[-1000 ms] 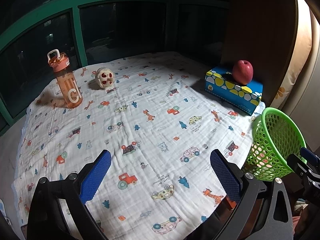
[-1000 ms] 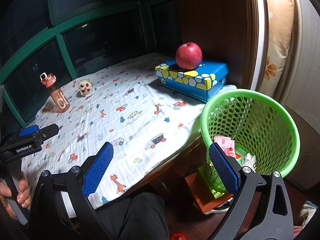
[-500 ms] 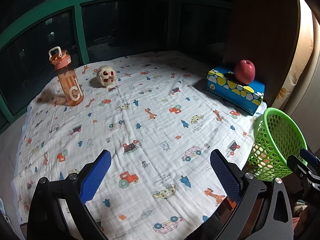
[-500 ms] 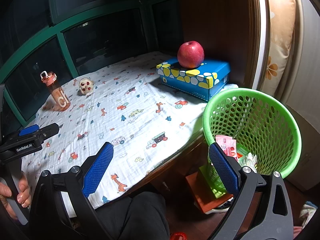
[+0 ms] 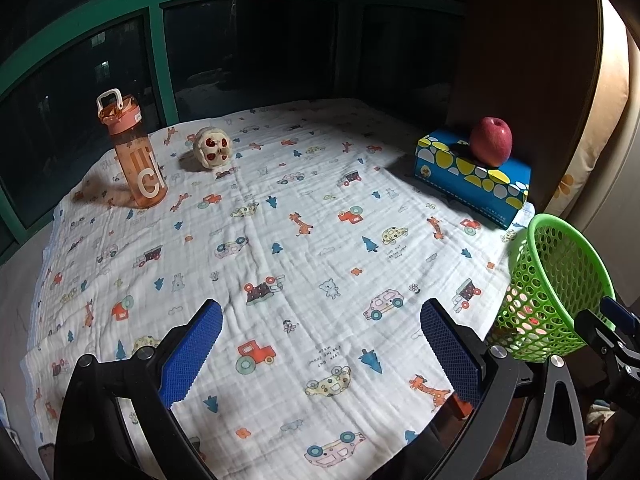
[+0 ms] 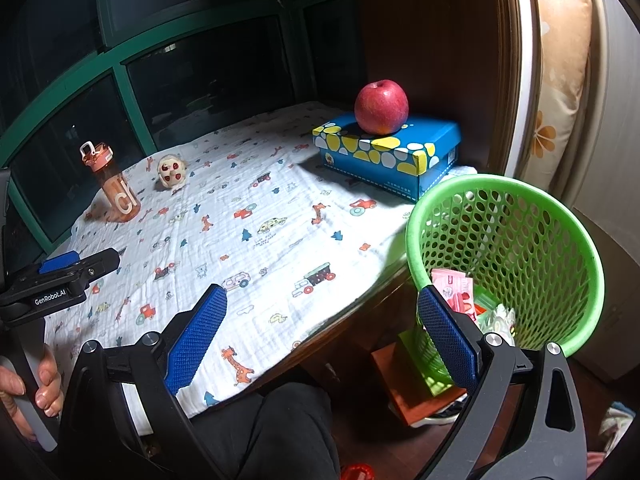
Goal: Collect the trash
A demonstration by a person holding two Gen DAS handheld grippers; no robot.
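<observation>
A green mesh basket [image 6: 516, 248] stands beside the table's right edge and holds a pink wrapper [image 6: 454, 290] and other crumpled trash. It also shows in the left wrist view [image 5: 556, 292]. My left gripper [image 5: 320, 344] is open and empty above the near part of the patterned tablecloth [image 5: 280, 240]. My right gripper [image 6: 320, 328] is open and empty, held over the table's edge just left of the basket. No loose trash shows on the cloth.
An orange water bottle [image 5: 134, 152] and a small round toy [image 5: 212, 147] stand at the far left. A blue box [image 5: 472, 176] with a red apple [image 5: 491, 141] on it sits at the far right, against a dark wooden panel. Green-framed windows lie behind.
Both grippers have drifted back slightly and stay open. Nothing on the table has moved.
</observation>
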